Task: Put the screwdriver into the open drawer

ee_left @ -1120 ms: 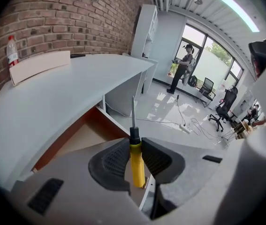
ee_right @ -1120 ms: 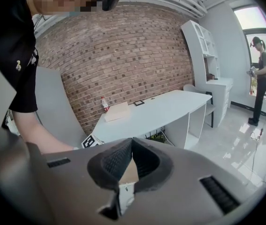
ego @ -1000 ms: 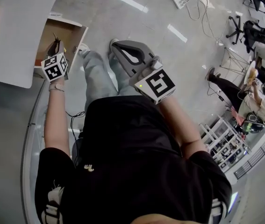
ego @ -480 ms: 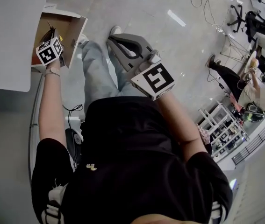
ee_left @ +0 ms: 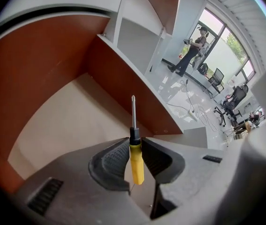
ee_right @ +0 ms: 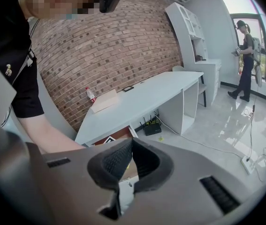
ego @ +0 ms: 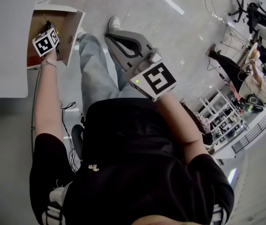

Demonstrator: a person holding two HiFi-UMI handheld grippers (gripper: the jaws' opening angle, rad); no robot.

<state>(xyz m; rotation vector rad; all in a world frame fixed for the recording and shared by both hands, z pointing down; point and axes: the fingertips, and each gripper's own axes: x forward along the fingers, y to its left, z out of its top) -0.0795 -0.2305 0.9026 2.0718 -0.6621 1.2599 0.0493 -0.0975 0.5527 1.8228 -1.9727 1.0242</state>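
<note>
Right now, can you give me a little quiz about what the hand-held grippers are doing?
1. True or false: the left hand-held gripper holds the screwdriver by its yellow handle.
2. Where does the screwdriver's metal tip point? A) into the drawer B) at a brick wall C) at an office chair
3. Fill in the gap: the right hand-held gripper has its jaws together, and between them there is ____.

Key: 1 true; 2 A; 3 nothing.
</note>
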